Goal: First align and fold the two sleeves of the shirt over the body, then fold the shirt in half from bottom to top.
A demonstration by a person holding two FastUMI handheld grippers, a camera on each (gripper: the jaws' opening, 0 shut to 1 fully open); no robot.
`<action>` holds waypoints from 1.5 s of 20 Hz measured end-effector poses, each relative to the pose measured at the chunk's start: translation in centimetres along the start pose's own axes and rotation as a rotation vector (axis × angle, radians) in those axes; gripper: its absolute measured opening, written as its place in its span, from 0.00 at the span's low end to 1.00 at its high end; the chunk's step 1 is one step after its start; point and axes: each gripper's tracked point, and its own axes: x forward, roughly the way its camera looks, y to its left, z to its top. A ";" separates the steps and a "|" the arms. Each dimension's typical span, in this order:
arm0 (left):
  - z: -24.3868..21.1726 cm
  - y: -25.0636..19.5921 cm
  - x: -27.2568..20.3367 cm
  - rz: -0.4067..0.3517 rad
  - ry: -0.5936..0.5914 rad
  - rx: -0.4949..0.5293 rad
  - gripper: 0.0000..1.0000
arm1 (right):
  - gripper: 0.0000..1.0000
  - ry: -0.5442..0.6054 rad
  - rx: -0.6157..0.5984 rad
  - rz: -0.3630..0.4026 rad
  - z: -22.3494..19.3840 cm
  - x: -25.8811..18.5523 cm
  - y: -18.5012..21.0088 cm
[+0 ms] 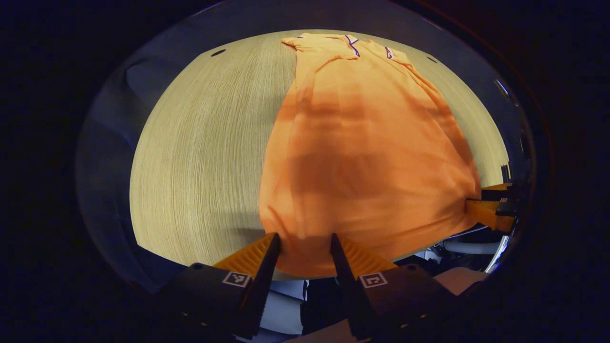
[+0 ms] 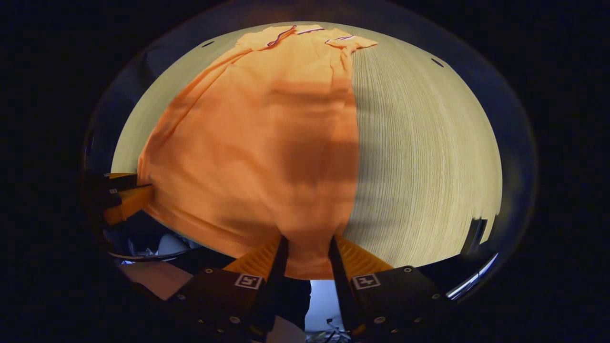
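We take the shirt's (image 1: 362, 157) bottom hem as our landmark, since it lies nearest to us along the near edge of the table (image 1: 200, 157). Judging from how things lie, the sleeves look already folded in over the body, so the step in hand is the bottom-to-top fold, and the risks begin right at that hem. Our left gripper (image 1: 305, 245) has its fingers part open with the hem cloth between them at the left corner; whether they press the cloth we cannot tell. Our right gripper (image 2: 305, 247) stands the same way at the hem's right corner, fingers part open, cloth running between them, the pinch not sure. If either pinch takes just the top layer or is too shallow, we think the hem could slip out during the lift, and one corner would fall back while the other goes on, skewing the fold. If the two corners are not raised evenly, the cloth between them may sag and drag. Farther from the hem, the body lies flat with soft wrinkles; a quick pull could shift the tucked sleeves out of line. Farthest from the hem, the collar (image 1: 352, 45) rests near the table's far edge, and an overshoot could push cloth past it.
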 end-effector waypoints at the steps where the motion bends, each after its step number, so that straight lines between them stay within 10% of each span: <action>1: 0.2 -0.3 0.0 -0.002 -0.022 0.028 0.53 | 0.41 -0.007 -0.013 0.004 0.1 0.0 0.1; 4: 0.8 -0.6 -0.1 0.018 -0.095 0.095 0.06 | 0.09 -0.040 0.016 0.060 0.4 -0.1 1.2; 13: 2.4 -0.2 -1.0 -0.071 -0.077 -0.080 0.06 | 0.09 -0.043 0.097 0.163 2.6 -1.6 1.3; 30: 21.3 2.5 -4.0 -0.098 -0.287 -0.126 0.06 | 0.00 -0.248 0.102 0.175 20.6 -5.7 -2.6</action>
